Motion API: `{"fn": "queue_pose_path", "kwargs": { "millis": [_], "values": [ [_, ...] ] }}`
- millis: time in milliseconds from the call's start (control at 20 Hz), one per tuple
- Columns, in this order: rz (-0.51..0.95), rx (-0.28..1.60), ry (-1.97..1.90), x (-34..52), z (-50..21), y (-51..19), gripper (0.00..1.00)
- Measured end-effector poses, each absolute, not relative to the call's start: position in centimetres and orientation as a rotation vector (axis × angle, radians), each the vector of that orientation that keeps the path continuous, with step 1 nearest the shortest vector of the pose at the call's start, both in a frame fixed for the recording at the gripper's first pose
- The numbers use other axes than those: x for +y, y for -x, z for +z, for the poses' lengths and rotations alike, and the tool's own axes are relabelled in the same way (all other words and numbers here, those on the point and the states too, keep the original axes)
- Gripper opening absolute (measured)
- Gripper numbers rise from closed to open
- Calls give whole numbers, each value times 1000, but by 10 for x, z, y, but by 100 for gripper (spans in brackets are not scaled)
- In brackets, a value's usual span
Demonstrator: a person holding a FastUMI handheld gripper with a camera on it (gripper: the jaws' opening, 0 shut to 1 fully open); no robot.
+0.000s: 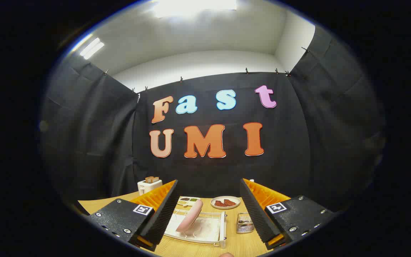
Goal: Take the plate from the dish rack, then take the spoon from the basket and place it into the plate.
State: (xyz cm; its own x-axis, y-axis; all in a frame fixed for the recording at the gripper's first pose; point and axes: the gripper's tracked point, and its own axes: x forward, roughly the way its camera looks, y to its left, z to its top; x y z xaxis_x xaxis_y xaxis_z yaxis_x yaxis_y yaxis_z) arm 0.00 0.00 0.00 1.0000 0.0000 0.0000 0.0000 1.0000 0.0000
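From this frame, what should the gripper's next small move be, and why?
Probably ease forward and down toward the pink plate: it stands tilted on edge in the white dish rack, just ahead between the fingers. The gripper is open and holds nothing.

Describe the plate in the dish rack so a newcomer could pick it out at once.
Start at the wooden table in front of the black cloth wall and find the white dish rack, between and just ahead of the open fingers of the hand-held gripper. The plate stands tilted on edge in it. It is pink and empty, unlike the flat dish of food beyond.
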Motion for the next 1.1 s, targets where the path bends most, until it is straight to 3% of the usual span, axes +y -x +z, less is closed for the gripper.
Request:
{"fn": "queue_pose_path", "kwargs": {
  "millis": [750, 1100],
  "values": [
    [6, 21, 2, 18, -8, -11, 100],
    [9, 174, -37, 23, -50, -32, 100]
  ]
}}
